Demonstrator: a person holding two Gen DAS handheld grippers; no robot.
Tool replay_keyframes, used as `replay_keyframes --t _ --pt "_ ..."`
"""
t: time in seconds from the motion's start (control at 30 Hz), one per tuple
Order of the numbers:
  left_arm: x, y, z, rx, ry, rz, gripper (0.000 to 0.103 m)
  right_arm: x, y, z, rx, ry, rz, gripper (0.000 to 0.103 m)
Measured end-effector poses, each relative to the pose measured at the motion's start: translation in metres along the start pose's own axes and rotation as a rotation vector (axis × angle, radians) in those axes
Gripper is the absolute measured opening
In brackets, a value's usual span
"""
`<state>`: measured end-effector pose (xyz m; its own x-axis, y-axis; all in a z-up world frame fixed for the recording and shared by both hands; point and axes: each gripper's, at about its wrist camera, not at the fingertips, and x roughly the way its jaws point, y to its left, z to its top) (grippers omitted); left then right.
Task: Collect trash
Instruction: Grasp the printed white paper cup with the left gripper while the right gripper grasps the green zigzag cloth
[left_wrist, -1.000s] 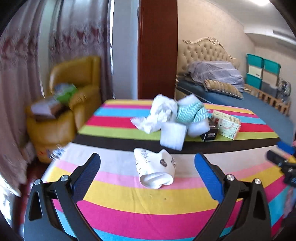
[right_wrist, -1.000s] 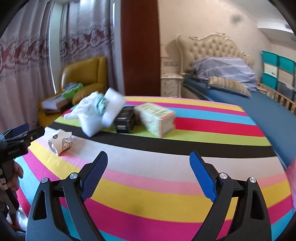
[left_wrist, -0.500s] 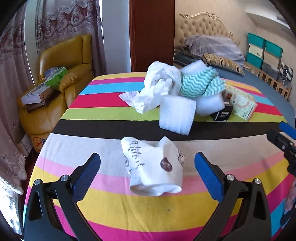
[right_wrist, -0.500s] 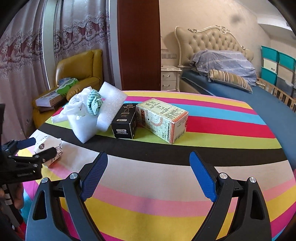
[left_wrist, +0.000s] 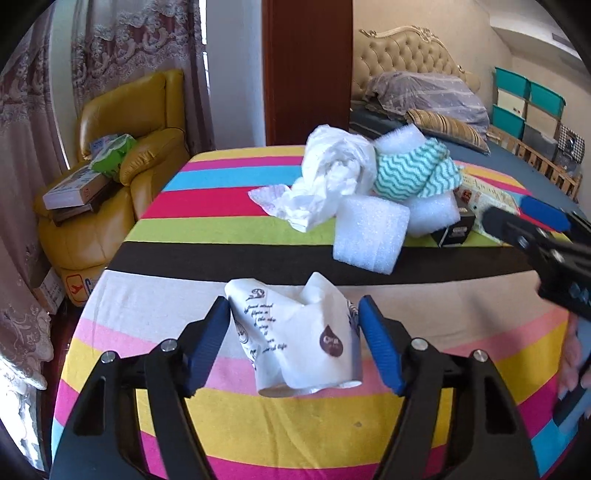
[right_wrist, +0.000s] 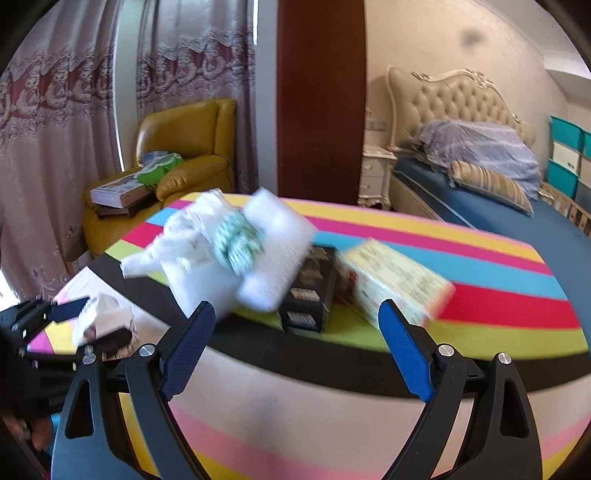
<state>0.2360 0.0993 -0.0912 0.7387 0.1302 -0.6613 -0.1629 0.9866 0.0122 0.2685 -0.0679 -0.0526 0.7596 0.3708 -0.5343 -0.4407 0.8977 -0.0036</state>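
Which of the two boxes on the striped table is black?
The small black box, lying between the white foam pieces and the larger cream printed box, which is pale, not black.

Tablecloth (left_wrist: 207, 236) rainbow-striped; paper cup (left_wrist: 295, 343) white, brown print; cloth (left_wrist: 413, 173) teal-white zigzag — armchair (left_wrist: 122, 155) mustard yellow.

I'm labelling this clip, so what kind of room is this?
Most likely a home bedroom: a bed with a tufted headboard, a yellow armchair and lace curtains surround the striped table.
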Motion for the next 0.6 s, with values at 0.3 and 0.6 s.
replay_keyframes --t 0.3,0.6 --pt "0.001 0.016 0.0 -0.077 0.015 0.01 0.069 0.027 0.023 0.031 -0.071 -0.029 0.071 0.068" --pt "0.003 0.016 -0.004 -0.084 0.033 0.021 0.069 0.05 0.036 0.025 -0.119 -0.005 0.054 0.04"
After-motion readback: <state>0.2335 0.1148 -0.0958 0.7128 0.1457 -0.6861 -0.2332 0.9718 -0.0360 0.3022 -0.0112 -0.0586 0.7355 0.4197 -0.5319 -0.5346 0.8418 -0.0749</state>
